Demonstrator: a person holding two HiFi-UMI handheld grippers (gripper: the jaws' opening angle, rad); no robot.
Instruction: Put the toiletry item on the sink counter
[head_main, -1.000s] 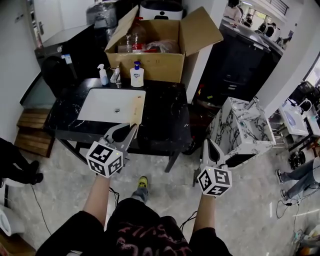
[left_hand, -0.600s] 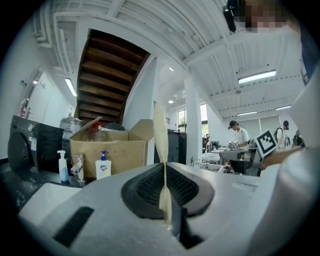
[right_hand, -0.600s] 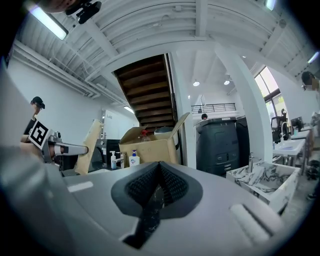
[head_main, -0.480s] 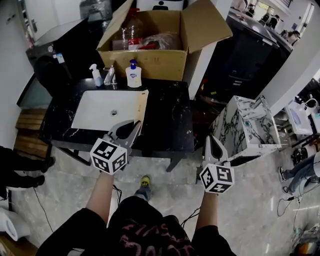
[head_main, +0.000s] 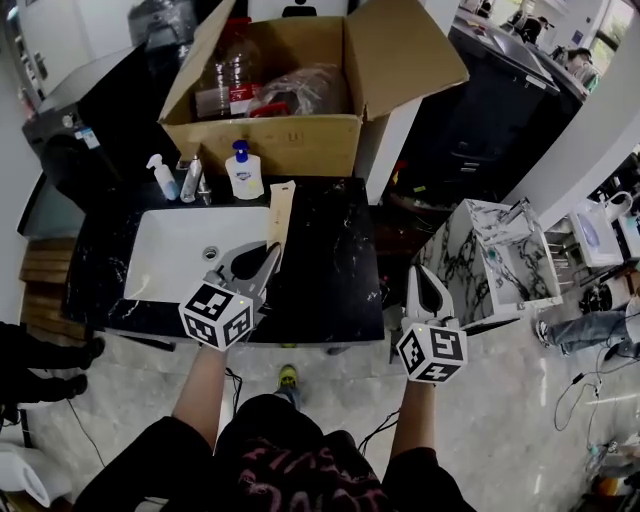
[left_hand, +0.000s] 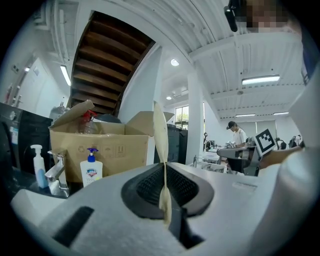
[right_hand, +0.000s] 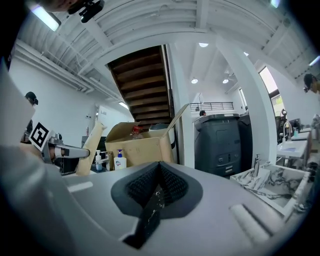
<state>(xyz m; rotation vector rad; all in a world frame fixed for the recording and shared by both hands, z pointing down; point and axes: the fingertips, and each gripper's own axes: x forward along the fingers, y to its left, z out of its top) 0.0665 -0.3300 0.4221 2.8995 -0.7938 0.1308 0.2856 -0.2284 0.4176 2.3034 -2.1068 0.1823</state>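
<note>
My left gripper (head_main: 268, 255) is shut on a long flat beige toiletry package (head_main: 279, 215), held edge-on and sticking up past the jaws in the left gripper view (left_hand: 160, 131). The package hangs over the black marble sink counter (head_main: 330, 260), beside the right rim of the white basin (head_main: 185, 260). My right gripper (head_main: 425, 277) is shut with nothing in it, off the counter's right front corner. The right gripper view shows the package (right_hand: 92, 146) at the far left.
A soap pump bottle (head_main: 243, 172), a small spray bottle (head_main: 160, 177) and a faucet (head_main: 192, 178) stand behind the basin. An open cardboard box (head_main: 270, 130) sits behind them. A small marble-patterned cabinet (head_main: 495, 270) stands on the right. Someone's legs (head_main: 40, 360) are at far left.
Both grippers have moved forward toward the counter, which now lies closer below me. The package stays in the left jaws; the right jaws stay shut.
</note>
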